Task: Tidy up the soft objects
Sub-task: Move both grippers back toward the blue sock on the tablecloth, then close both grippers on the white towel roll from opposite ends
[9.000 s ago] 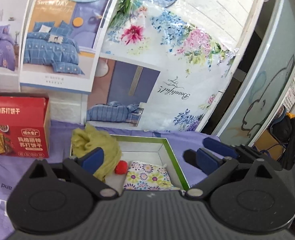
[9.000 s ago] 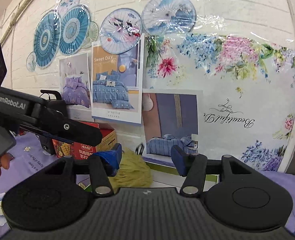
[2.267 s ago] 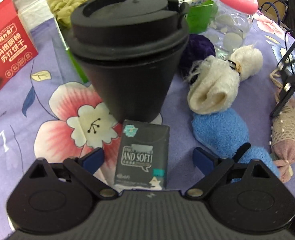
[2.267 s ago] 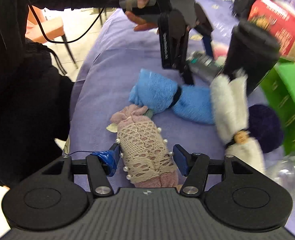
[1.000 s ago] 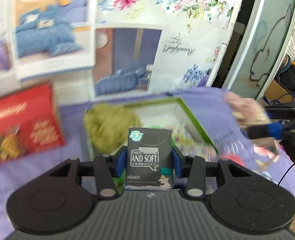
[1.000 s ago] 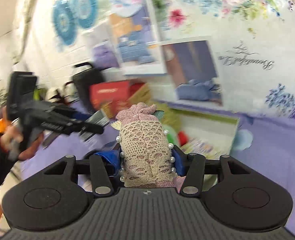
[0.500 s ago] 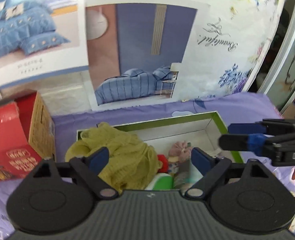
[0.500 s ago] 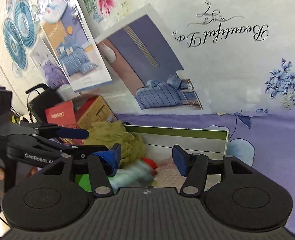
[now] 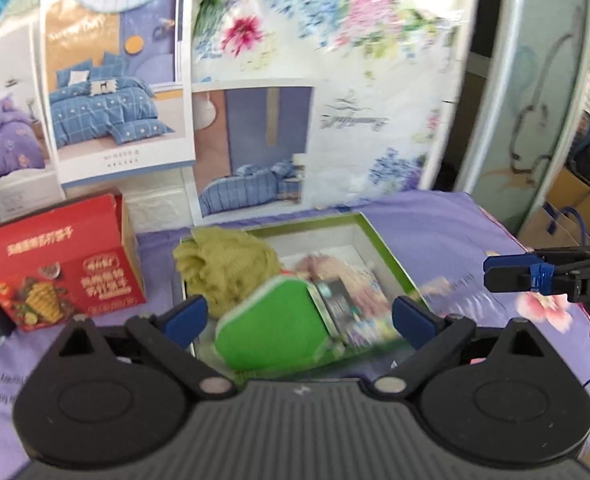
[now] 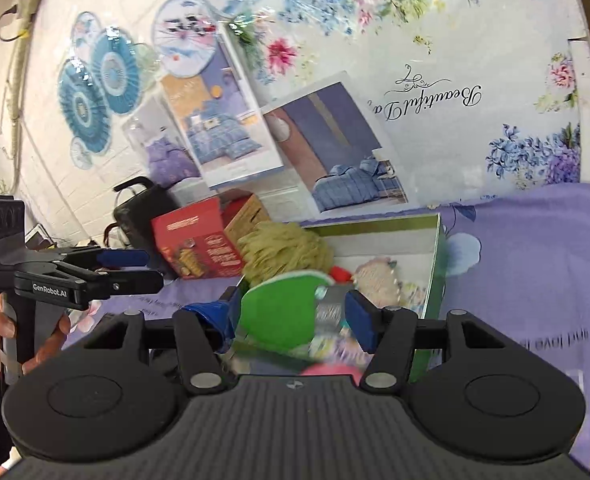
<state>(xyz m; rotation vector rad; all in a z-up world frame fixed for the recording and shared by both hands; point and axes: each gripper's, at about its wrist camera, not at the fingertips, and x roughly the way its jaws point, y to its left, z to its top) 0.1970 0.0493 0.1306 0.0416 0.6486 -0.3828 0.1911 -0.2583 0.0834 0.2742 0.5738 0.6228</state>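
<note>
A green box (image 9: 387, 256) stands on the purple cloth by the wall. It holds an olive knitted cloth (image 9: 227, 268), a pink lace roll (image 9: 327, 268), a dark tissue pack (image 9: 339, 300) and a floral cloth (image 9: 371, 328). Its green lid flap (image 9: 275, 328) sticks up at the near side. My left gripper (image 9: 299, 320) hangs before the box, jaws opening wide with nothing between them. My right gripper (image 10: 291, 316) is open and bare too, in front of the same box (image 10: 435, 280). The lace roll (image 10: 375, 276) and olive cloth (image 10: 287, 252) show there as well.
A red biscuit box (image 9: 63, 268) stands left of the green box. A black bag (image 10: 143, 208) sits behind it by the poster-covered wall. A pink lid (image 10: 331, 372) peeks out just below my right fingers. Purple cloth stretches to the right.
A second ago my left gripper held the tissue pack and my right held the lace roll. Both now lie in the box, the jaws are open, and both grippers have drawn back.
</note>
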